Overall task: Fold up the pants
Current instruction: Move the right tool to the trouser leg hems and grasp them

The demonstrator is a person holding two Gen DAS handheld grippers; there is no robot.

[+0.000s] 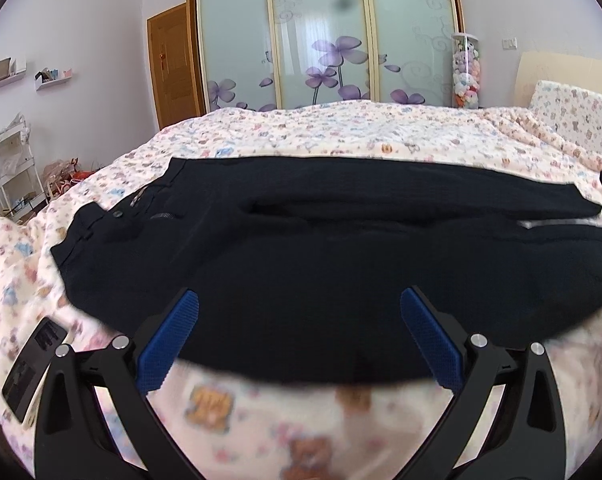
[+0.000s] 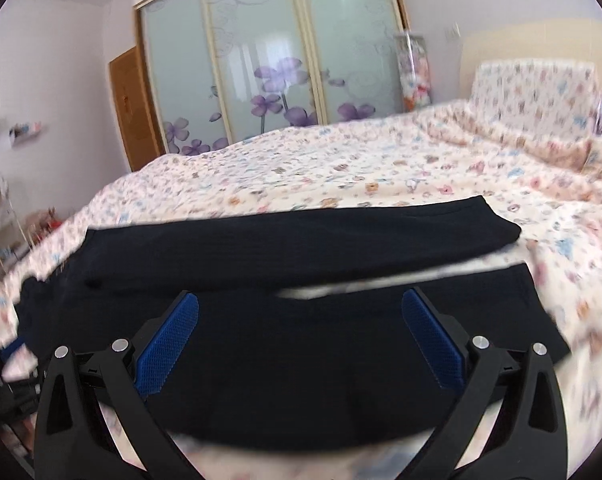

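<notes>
The pants (image 1: 321, 248) lie spread flat across the near half of the bed (image 1: 341, 132), running left to right, with the waistband and its button at the left end and the two legs reaching toward the right. In the right-hand view the two legs lie side by side, the far one just beyond the near one, with a thin strip of sheet showing between them toward the cuffs. We judge they are laid out this way so that one leg can be brought over the other along that long line, which makes the first fold clean.

Our left tongs (image 1: 299, 298) are spread wide and hang over the near edge of the cloth toward the waist end, pinching nothing. Our right tongs (image 2: 300, 298) are spread just as wide over the near leg, closer to the cuffs, and they also carry nothing. Holding the two well apart along the same near edge lets us lift a long stretch of cloth evenly, so it does not sag or twist in the middle.

No fold looks made yet, as far as we can tell. A dark phone (image 1: 33, 364) rests on the sheet at the near left, just beside the waist end, clear of the cloth. Beyond the bed stands a wardrobe (image 1: 325, 40) with flowered sliding doors.
</notes>
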